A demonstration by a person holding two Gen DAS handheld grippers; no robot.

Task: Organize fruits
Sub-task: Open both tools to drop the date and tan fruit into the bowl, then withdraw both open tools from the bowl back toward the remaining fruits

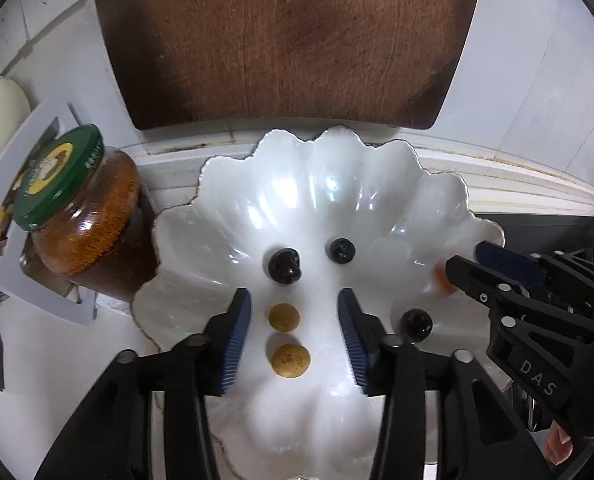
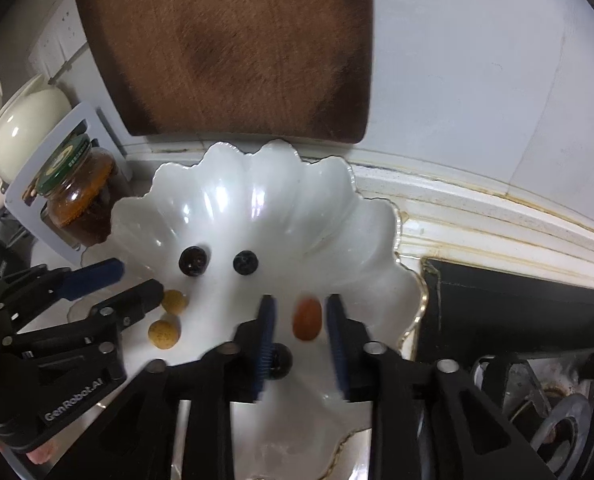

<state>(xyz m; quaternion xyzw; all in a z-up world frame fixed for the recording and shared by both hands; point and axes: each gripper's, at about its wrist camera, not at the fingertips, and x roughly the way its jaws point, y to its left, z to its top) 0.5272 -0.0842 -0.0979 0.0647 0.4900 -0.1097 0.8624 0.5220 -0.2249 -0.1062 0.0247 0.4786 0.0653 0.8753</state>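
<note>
Both grippers hover spread over the white dish [image 1: 233, 184]: left gripper [image 1: 295, 312] flanks two yellow fruits [image 1: 284, 317], right gripper [image 2: 301, 316] flanks an orange fruit [image 2: 307, 318].

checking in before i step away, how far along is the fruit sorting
Mostly placed, it seems: the scalloped white dish holds three dark fruits and two tan fruits. In hand: nothing gripped. The left claw is open around the tan pair, and the right claw is open with an orange fruit lying between its pads. No fruit shows outside the dish, so little seems left.
</note>
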